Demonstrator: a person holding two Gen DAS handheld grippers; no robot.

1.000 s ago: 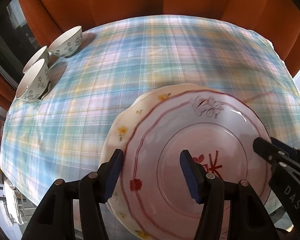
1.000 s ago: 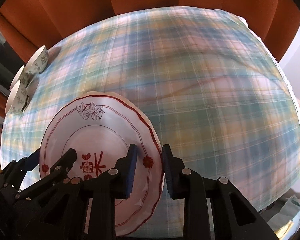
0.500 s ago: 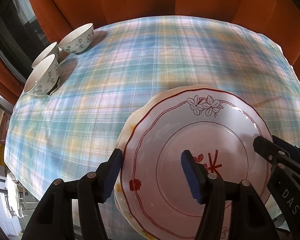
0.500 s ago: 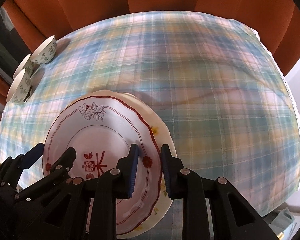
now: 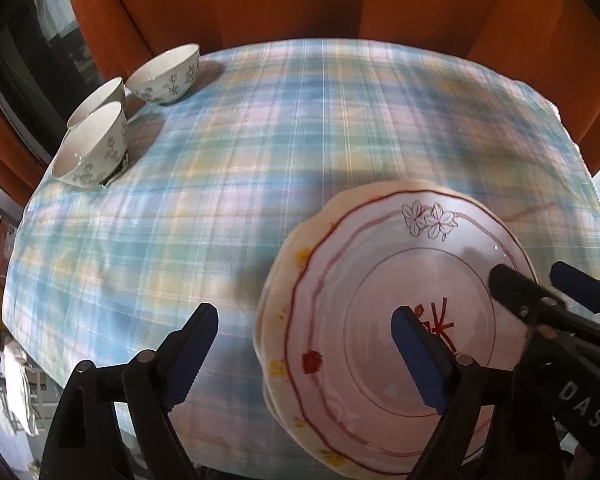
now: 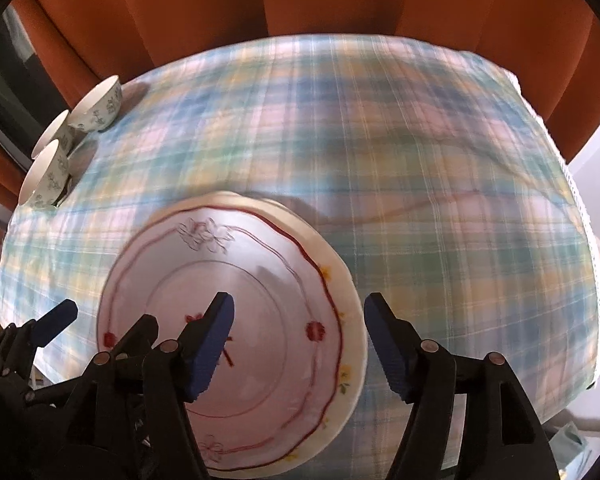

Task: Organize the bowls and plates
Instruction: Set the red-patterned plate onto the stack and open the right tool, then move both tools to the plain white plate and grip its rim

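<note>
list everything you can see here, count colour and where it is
plates: two stacked, top white with red line and flowers, lower cream with yellow flowers, near edge of table
bowls: three, white with dark floral print, clustered at far left corner
tablecloth: one, blue, pink and yellow plaid, covering table
curtain: orange, behind table
left gripper: black with blue pads, jaws opening, straddling the stack's left rim without pressing
right gripper: same colours, jaws opening, astride right rim, pads clear
</note>
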